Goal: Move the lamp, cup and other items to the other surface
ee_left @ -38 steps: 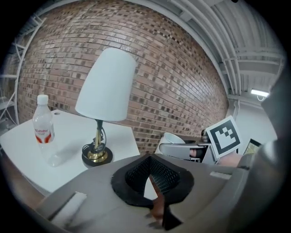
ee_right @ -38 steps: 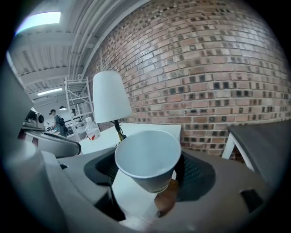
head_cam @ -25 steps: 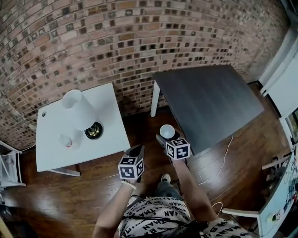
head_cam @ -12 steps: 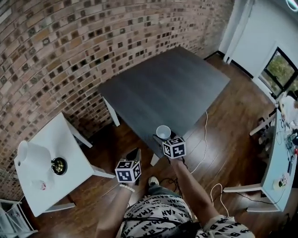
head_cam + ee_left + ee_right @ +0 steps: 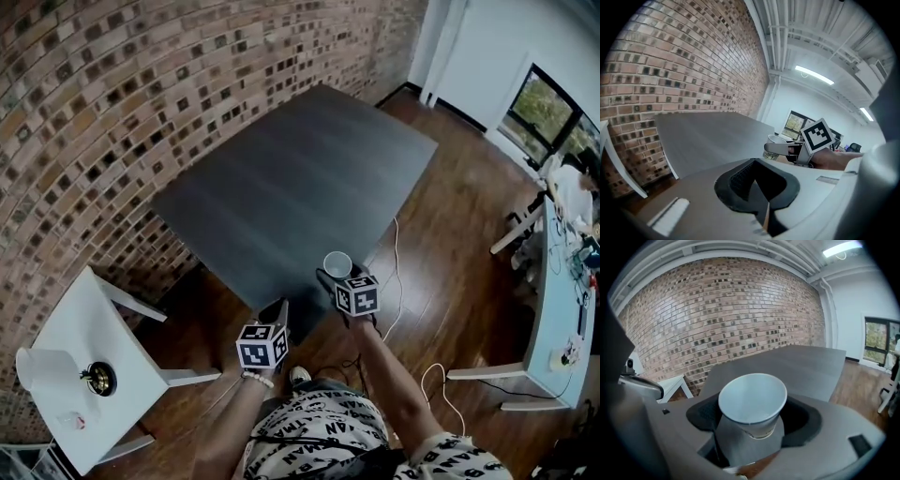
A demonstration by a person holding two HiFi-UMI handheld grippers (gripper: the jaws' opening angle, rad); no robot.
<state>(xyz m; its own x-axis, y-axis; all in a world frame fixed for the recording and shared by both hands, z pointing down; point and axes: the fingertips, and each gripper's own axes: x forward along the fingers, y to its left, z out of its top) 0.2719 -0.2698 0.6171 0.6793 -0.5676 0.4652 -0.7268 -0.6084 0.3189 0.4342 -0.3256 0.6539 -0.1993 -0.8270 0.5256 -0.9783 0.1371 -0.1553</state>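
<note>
Right gripper point(image 5: 334, 277), lower centre of the head view: jaws pinching one white paper cup point(image 5: 337, 264) by its lower wall, mouth up and slightly tilted, at the near edge of the dark table point(image 5: 281, 187). Left gripper point(image 5: 278, 311), just to its lower left: jaws pressed together, nothing between them. Lamp point(image 5: 47, 367) on the white side table point(image 5: 94, 319), lower left corner, well apart from both.

A white cup point(image 5: 337, 264) is seen at the near edge of the dark grey table point(image 5: 291, 187). Behind the table a wall point(image 5: 112, 112) of red-brown and dark bricks is shown; beneath it, a glossy brown wooden floor point(image 5: 450, 309).
</note>
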